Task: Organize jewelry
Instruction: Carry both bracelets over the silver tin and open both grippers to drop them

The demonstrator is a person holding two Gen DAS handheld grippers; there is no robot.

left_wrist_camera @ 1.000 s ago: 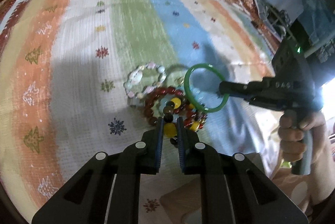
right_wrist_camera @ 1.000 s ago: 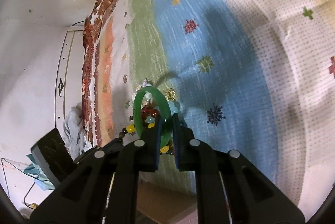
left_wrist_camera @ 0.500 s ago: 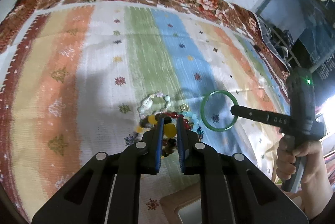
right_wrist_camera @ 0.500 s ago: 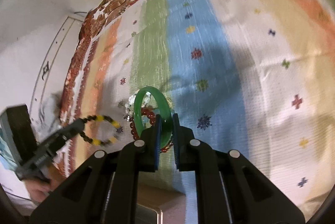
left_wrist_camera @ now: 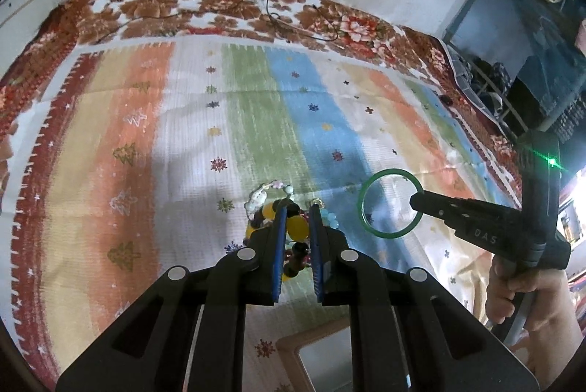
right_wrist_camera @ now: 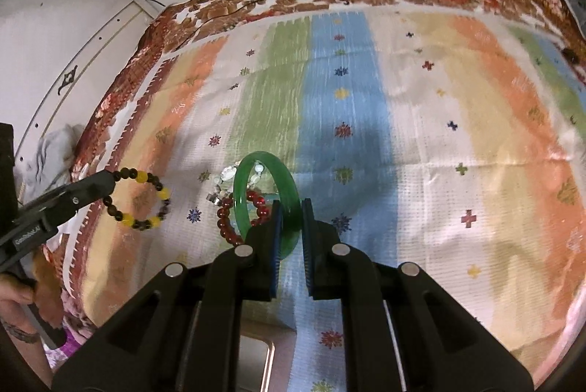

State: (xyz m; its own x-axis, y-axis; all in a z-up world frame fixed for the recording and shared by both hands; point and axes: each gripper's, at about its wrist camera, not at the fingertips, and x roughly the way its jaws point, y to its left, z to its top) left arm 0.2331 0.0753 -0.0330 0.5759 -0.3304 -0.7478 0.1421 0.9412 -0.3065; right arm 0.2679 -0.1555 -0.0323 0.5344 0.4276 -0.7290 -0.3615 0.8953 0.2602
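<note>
item: left gripper (left_wrist_camera: 296,227), black two-finger tool with blue pads, clamped on a bracelet of dark brown and yellow beads (right_wrist_camera: 141,200); a second ago it sat low over the jewelry heap, now it is lifted well clear and the strand hangs free as a loop, seen plainly from the right wrist view. item: right gripper (right_wrist_camera: 291,227), same make, pinching a smooth green jade-like bangle (right_wrist_camera: 265,194) by its rim; the bangle stands upright in the grip, held above the cloth, and has risen and drifted right of the heap since the earlier pictures. item: heap left behind on the striped woven bedspread (right_wrist_camera: 421,143), at the white and green stripes: a glossy red bead bracelet (right_wrist_camera: 229,220), a pale white and pastel bead bracelet (right_wrist_camera: 229,174), a small light-blue beaded piece (left_wrist_camera: 329,218) partly hidden by the fingers. both pieces being raised at once reads as two picks finished and the carry begun; at least three pieces remain to sort. item: container, a tan wooden-rimmed tray or box (left_wrist_camera: 315,361), only a corner visible at the near edge below the grippers in both views; the visible part of its pale interior shows nothing in it, the rest cannot be seen. likely destination for both held pieces.
</note>
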